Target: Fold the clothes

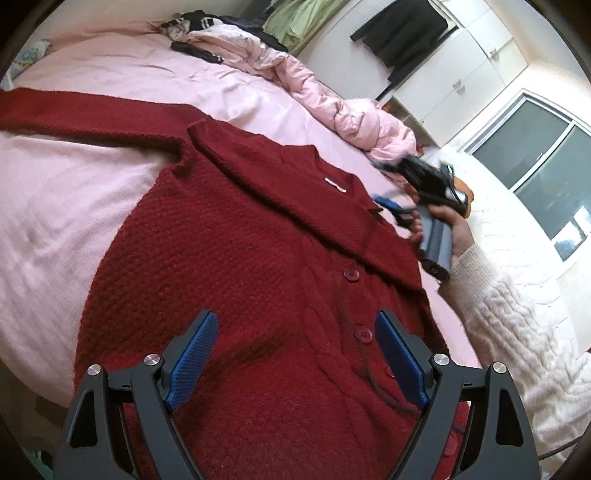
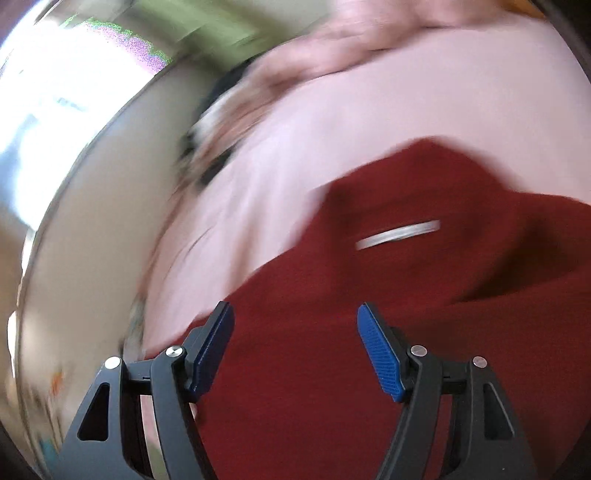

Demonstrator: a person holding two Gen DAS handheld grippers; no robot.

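Observation:
A dark red knit cardigan (image 1: 240,240) lies buttoned and face up on the pink bed (image 1: 55,203), its white neck label (image 1: 335,184) showing. One sleeve (image 1: 74,114) stretches out to the left, and a folded band of knit crosses the chest. My left gripper (image 1: 295,317) hovers open over the lower front with nothing between its blue pads. My right gripper (image 1: 393,210), held by a hand (image 1: 458,229) in a white sleeve, is at the cardigan's right shoulder. The blurred right wrist view shows that gripper (image 2: 294,308) open above the red knit (image 2: 369,332) near the label (image 2: 399,234).
A crumpled pink quilt (image 1: 332,103) runs along the far side of the bed, with a pile of other clothes (image 1: 199,26) behind it. White cupboards (image 1: 461,74) with a black garment (image 1: 402,33) hanging on them and a window (image 1: 535,155) stand to the right.

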